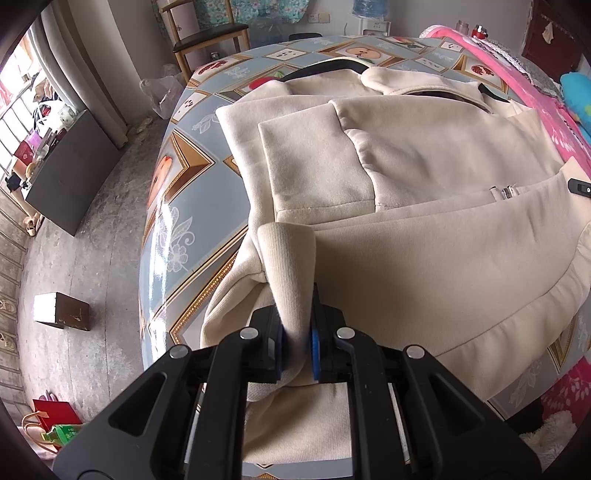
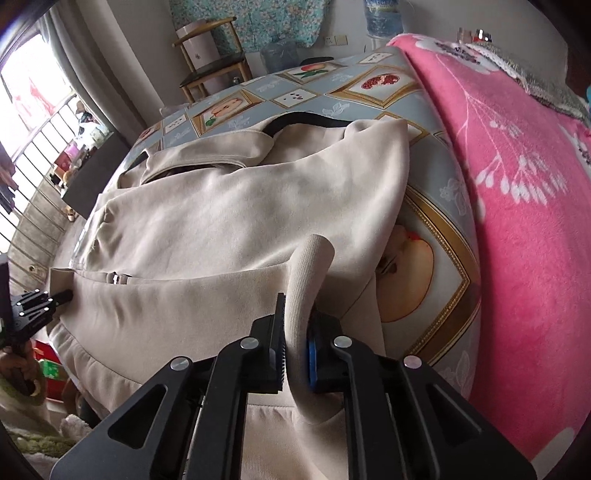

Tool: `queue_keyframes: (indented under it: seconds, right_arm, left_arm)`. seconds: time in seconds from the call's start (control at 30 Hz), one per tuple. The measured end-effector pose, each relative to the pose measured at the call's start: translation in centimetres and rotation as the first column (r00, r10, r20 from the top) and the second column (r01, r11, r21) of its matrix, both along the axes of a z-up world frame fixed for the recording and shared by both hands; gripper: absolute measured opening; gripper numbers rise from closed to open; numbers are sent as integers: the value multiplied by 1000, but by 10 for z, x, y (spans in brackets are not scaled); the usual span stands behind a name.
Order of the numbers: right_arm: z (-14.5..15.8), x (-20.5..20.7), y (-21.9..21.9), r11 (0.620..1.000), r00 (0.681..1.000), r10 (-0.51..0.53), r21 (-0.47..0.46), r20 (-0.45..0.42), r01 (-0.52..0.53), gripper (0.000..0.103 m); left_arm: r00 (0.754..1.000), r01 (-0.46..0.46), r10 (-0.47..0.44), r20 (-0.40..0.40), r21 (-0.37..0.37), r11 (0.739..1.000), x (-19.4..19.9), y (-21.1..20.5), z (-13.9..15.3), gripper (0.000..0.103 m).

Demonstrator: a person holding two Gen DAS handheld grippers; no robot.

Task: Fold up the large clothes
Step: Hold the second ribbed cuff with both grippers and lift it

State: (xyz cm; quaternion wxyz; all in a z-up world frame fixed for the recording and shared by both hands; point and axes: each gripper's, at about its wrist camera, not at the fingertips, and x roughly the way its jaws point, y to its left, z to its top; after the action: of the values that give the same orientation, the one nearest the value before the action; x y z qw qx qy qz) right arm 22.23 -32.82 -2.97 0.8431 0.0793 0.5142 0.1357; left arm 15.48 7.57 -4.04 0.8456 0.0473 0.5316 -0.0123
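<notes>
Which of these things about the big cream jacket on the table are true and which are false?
1. Both tongs pinch the ribbed bottom edge of the cream jacket. True: the left tongs and the right tongs each have the ribbed hem between their pads.
2. The jacket is bright red. False: it is cream.
3. A pink blanket lies beside the table. True.
4. The tablecloth is plain white. False: it is blue-grey with fruit pictures.
5. A wooden chair stands past the far end of the table. True.
</notes>
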Motion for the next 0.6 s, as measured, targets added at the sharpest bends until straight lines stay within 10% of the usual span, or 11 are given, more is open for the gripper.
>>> queue_keyframes:
  seconds: [0.33,0.6]
  right_arm:
    - [-22,34,-30,946,995,9,324,-97,23,27]
    - [-22,13,-31,944,986,103,327,-133,-55,31]
  left_arm:
    - [1000,-4,4,2,-7,1000,0,0,0,10]
    - [1000,-4,4,1,-9,1000,0,0,0,10]
